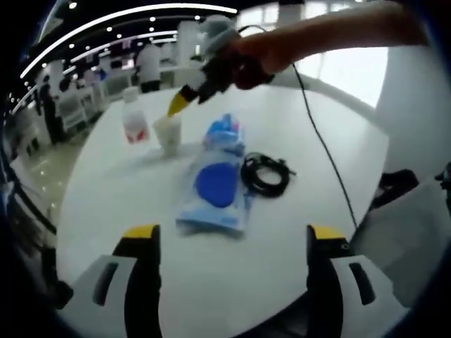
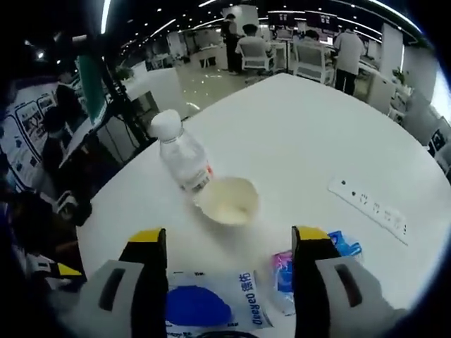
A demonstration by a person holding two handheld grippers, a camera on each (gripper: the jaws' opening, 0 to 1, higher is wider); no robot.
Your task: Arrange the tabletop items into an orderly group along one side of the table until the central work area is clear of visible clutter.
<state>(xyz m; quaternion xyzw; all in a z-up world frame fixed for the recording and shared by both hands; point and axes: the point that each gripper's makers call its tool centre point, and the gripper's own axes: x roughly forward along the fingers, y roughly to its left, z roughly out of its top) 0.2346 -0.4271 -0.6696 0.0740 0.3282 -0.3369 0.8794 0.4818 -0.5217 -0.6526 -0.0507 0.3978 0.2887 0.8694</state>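
White print runs along the clear plastic packet with the blue disc, but it is upside down and too blurred to read. The bottle's red-and-white label is equally illegible.

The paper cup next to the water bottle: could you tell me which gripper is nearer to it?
The right gripper. It hovers just above the paper cup, jaws open. The left gripper hangs back at the table's near edge, behind the blue packet.

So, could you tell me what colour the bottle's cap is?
White; the bottle shows best in the right gripper view.
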